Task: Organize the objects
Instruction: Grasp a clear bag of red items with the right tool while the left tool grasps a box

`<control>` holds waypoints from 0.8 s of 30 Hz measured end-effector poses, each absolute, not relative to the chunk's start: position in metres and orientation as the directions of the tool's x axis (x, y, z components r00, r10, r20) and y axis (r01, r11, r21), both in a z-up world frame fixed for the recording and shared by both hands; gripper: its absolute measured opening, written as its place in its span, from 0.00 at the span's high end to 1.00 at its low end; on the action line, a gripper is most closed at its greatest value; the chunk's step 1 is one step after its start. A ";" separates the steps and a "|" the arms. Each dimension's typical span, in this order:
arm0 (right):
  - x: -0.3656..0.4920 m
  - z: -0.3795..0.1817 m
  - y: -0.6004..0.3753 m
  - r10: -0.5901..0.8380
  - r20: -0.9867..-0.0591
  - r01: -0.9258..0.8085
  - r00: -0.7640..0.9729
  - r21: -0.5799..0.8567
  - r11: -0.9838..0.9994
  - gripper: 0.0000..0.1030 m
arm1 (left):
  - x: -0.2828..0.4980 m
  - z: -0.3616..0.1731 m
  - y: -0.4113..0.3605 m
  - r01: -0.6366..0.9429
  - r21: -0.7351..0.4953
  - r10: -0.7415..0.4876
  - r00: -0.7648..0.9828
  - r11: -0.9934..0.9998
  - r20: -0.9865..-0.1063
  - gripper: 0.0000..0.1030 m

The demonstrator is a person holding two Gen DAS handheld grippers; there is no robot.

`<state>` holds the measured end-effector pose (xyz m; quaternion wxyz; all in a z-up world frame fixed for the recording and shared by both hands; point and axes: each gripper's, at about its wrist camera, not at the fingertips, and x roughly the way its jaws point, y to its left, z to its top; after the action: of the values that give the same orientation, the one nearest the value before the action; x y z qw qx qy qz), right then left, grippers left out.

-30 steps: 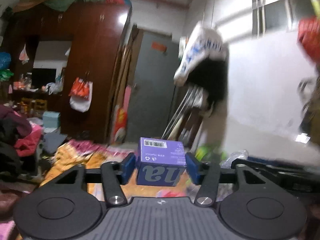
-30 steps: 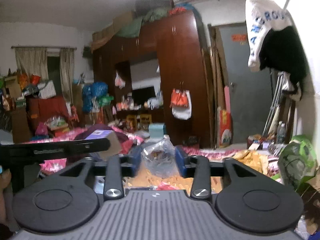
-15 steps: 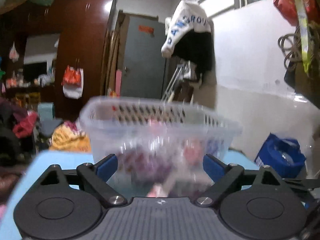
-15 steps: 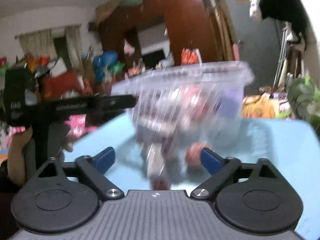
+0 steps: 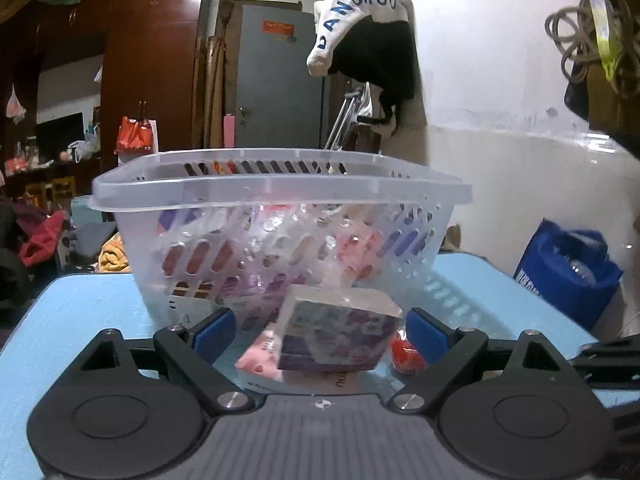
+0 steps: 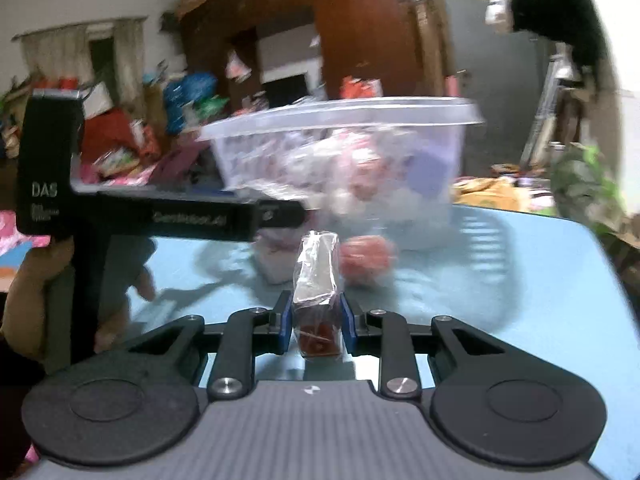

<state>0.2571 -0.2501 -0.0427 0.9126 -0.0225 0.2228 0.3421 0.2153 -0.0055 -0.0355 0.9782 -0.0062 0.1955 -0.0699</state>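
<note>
Left wrist view: the left gripper (image 5: 316,330) stands wide open low over the blue table (image 5: 80,312), and a purple patterned box (image 5: 340,332) lies between its blue pads without touching them, with a pink packet (image 5: 260,354) on its left, a red ball (image 5: 406,354) on its right, and the filled clear plastic basket (image 5: 280,188) just behind. Right wrist view: the right gripper (image 6: 316,320) is closed tight on a small clear-wrapped packet (image 6: 316,280) with brown-red contents, near the front of the table (image 6: 520,272); the basket (image 6: 340,116) is farther back, and a hand (image 6: 36,276) holds the left gripper's handle on the left.

Basket (image 6: 340,148) contents blurred in right view; red ball (image 5: 406,354) partly hidden.
</note>
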 end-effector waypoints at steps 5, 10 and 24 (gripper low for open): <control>0.263 -0.048 -0.273 0.618 -0.397 -0.593 0.679 0.201 0.780 0.73 | 0.224 -0.038 -0.021 0.109 0.013 -0.095 0.909 0.994 -0.406 0.29; 0.263 -0.050 -0.270 0.637 -0.386 -0.611 0.668 0.205 0.765 0.72 | 0.213 -0.038 -0.022 0.115 0.039 -0.093 0.926 0.993 -0.366 0.32; 0.254 -0.054 -0.277 0.624 -0.344 -0.593 0.702 0.202 0.779 0.73 | 0.186 -0.037 0.028 0.139 -0.183 -0.183 0.951 0.973 -0.248 0.31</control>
<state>0.2536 -0.2769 -0.0538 0.9218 0.0377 0.1999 0.3300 0.1856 0.0275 -0.0365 0.9844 -0.0819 0.1328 -0.0819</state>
